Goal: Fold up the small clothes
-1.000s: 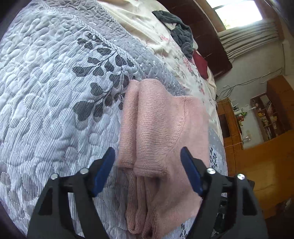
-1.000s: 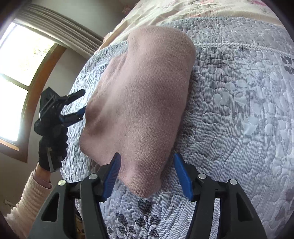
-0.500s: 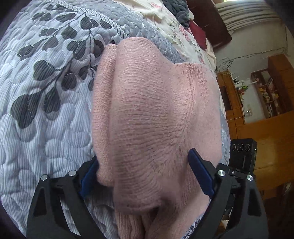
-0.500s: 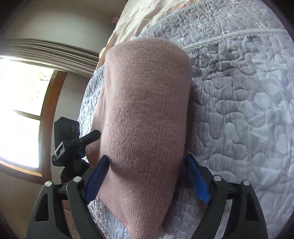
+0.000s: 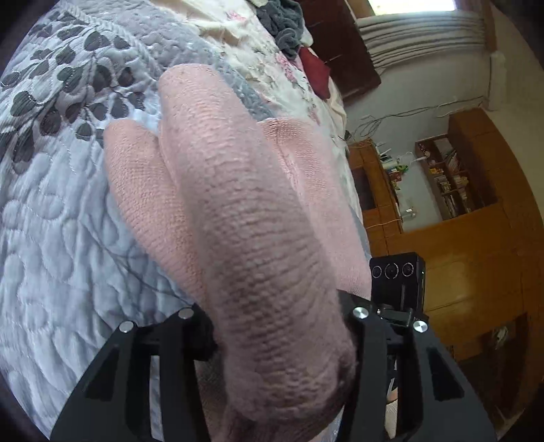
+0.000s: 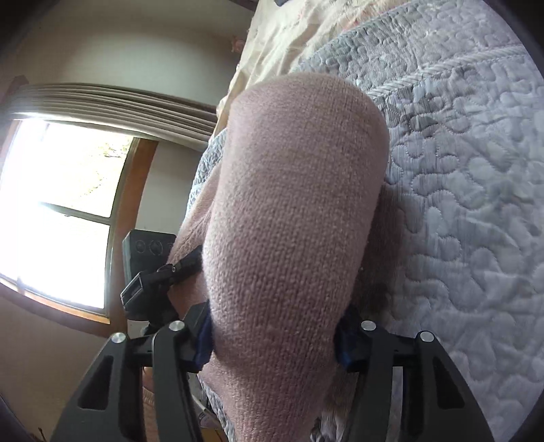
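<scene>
Both claws have pushed forward since a second ago, when we had them spread wide short of the knit; now each one has swallowed an end of it. Nearest us, the left claw (image 5: 278,343) is clamped on a thick bundle of the pink knitted sweater (image 5: 238,210), and the right claw (image 6: 275,340) is clamped on the same soft garment (image 6: 292,221), blue pads just showing at either side of the wool.

To do this fold well, we judge we should lift both ends together at equal height, carry them forward in step, and lay the near edge squarely over the far one before letting go, so the layers do not slide apart.

From the left wrist, the sweater's long axis runs away from us, near edge in our grip and far end resting on the grey quilted bedspread with dark leaf print (image 5: 51,170); folded sleeves appear to lie lengthwise along it. Farther off lie a cream floral sheet (image 5: 272,61) and a dark grey crumpled cloth (image 5: 285,20), with wooden shelves (image 5: 452,176) at far right.
</scene>
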A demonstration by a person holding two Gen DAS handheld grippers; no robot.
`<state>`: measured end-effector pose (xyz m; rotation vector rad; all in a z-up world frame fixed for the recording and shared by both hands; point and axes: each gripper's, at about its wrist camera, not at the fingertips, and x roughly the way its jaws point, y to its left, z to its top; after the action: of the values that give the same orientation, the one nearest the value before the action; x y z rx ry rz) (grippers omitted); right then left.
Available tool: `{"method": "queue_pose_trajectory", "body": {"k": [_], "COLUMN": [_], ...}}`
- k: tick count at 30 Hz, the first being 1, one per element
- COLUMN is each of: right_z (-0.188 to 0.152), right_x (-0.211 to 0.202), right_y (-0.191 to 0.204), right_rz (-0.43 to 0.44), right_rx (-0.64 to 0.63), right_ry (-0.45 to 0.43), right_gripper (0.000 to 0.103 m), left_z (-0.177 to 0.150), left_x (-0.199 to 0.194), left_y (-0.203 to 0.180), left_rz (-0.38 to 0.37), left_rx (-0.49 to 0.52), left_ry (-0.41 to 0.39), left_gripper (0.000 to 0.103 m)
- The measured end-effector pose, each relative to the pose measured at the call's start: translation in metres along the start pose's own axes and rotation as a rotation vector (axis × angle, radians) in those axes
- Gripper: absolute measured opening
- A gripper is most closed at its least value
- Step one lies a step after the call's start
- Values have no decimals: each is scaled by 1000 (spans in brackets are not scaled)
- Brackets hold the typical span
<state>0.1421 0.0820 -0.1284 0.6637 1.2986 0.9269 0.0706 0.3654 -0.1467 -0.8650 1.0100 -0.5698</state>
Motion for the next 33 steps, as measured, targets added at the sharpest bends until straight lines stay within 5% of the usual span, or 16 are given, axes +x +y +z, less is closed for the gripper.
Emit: {"method": "queue_pose_trajectory", "body": {"k": [9,14,20,23,33], "right_z": [-66,-99,-138,-150,-180], "right_x": [-128,-164,-152,-143,-162], "right_y": [-8,-38,-80,-86,-75], "right_rz": [-89,-134,-214,-214,-243], "right_rx": [-44,-5,15,7,31], "right_ry": [-52,-70,-43,-67,-72], "right_gripper": [55,55,58,62,75], "left_z": [-81,-117,-155,-160,-178], "left_x": [64,108,138,135,108], "left_y": [-85,-101,-73,-52,-75], "left_rz": [-96,-92,15,0,171], "left_rx": [70,79,89,69,98], "left_ry": [33,77,134,120,74], "left_gripper": [46,46,49,51,63]}}
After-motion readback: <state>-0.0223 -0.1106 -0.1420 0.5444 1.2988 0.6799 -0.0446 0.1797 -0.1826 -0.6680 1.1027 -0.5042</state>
